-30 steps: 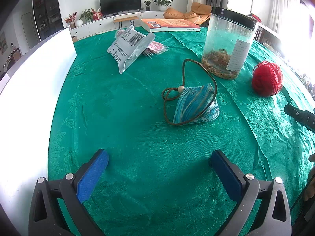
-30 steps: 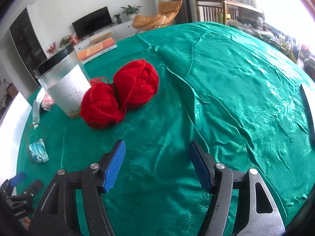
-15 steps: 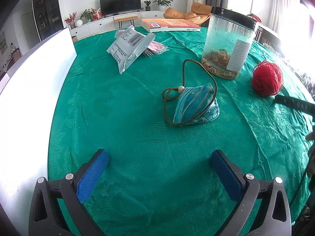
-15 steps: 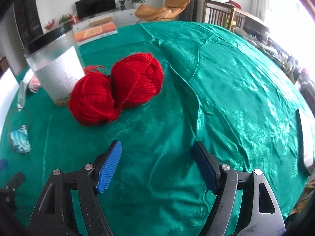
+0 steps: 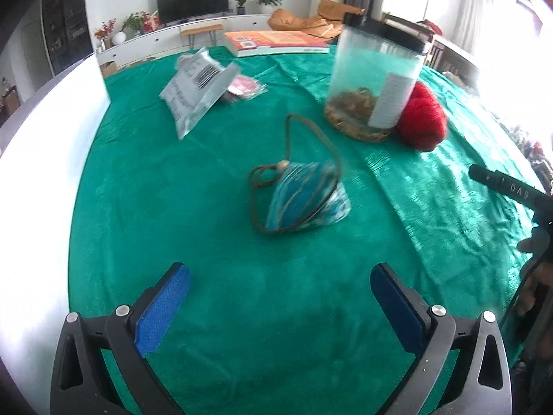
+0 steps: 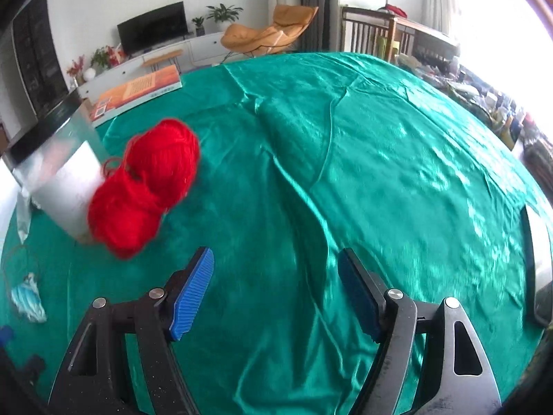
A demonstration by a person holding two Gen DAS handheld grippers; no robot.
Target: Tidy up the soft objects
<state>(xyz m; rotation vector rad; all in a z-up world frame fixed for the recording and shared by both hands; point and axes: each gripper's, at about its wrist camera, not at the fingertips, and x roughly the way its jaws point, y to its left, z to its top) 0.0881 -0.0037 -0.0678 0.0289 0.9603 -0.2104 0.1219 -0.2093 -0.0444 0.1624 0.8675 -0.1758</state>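
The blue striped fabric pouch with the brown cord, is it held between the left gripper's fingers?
No, the blue striped fabric pouch lies on the green tablecloth, ahead of the open left gripper.

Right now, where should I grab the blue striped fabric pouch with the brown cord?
Grip the blue striped fabric pouch across its plump middle, coming from above. It lies flat on the green tablecloth, and its brown cord loops loosely, so avoid pinching that.

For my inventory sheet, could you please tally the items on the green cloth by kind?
Red yarn balls: 2
Blue pouch with cord: 1
Clear jar: 1
Orange book: 1
Plastic packets: 2
Total: 7
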